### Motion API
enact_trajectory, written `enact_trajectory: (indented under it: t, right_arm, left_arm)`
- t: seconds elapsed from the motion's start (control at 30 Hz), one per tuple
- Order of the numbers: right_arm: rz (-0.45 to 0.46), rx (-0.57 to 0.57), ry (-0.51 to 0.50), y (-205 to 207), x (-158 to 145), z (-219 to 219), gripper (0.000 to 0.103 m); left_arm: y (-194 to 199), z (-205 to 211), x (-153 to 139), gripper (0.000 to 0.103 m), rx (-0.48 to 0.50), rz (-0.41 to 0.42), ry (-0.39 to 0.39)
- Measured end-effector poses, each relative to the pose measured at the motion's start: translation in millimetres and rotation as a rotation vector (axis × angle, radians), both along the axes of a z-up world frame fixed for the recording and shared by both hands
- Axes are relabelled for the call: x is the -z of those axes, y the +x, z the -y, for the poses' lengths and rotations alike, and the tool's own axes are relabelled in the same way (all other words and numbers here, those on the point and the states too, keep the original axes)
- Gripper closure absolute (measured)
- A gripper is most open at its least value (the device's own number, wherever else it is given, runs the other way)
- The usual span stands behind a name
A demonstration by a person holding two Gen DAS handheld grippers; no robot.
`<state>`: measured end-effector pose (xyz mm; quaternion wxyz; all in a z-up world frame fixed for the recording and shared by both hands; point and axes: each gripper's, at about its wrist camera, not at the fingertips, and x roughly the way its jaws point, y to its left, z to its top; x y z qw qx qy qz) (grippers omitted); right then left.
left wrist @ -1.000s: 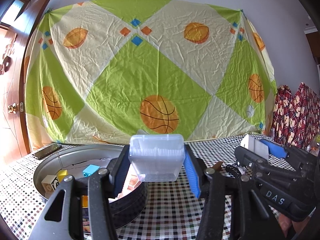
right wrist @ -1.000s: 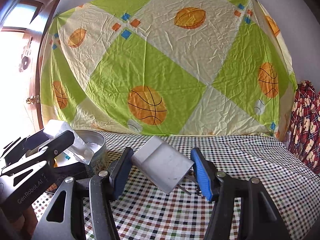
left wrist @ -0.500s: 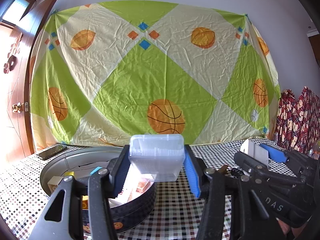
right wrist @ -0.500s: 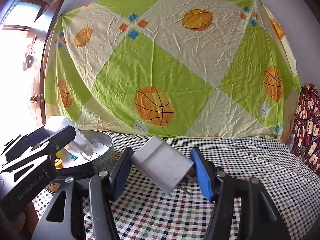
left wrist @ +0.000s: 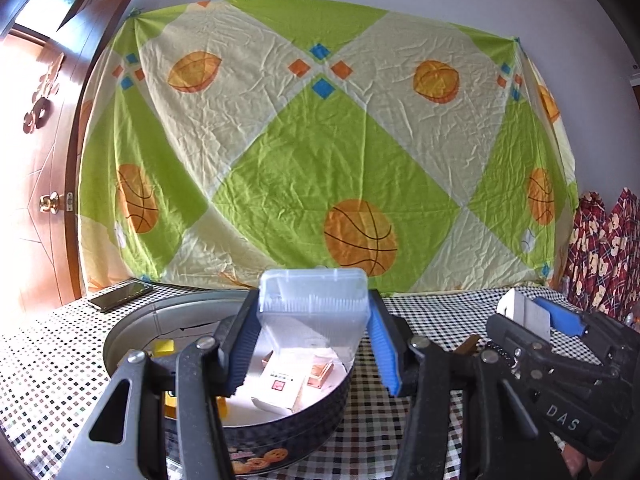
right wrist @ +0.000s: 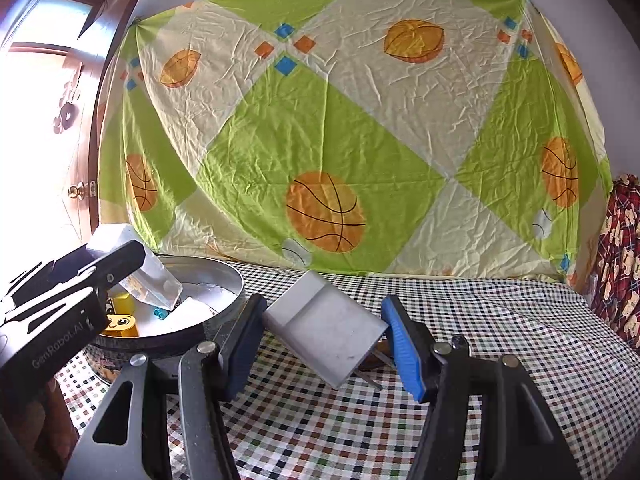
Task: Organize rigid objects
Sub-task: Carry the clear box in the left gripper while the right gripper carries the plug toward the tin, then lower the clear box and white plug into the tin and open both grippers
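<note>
Judged well along but unfinished: blocks and small boxes already in round tin (left wrist: 328,432) at near left, left gripper (left wrist: 312,344) clamped on clear plastic box (left wrist: 314,308) above it, right gripper (right wrist: 324,340) clamped on white charger (right wrist: 326,328) over checkered table (right wrist: 500,340), both undeposited.

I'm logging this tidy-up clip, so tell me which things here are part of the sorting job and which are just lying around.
Part of the job:
- clear plastic box in the left gripper
- white charger in the right gripper
- round tin, already holding small items

Just lying about:
- phone on the checked tablecloth
- basketball sheet on the wall
</note>
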<state>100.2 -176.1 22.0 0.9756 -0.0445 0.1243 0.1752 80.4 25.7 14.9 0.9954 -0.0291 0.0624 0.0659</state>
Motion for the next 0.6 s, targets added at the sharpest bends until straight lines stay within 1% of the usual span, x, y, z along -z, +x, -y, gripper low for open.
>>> enact_trajectory:
  t: [0.6]
  right_arm:
    - [-0.005, -0.064, -0.052, 1.3, 3.3, -40.6, 0.041]
  left_arm:
    - [0.2, -37.5, 2.9, 0.052, -0.047, -0.008, -0.041]
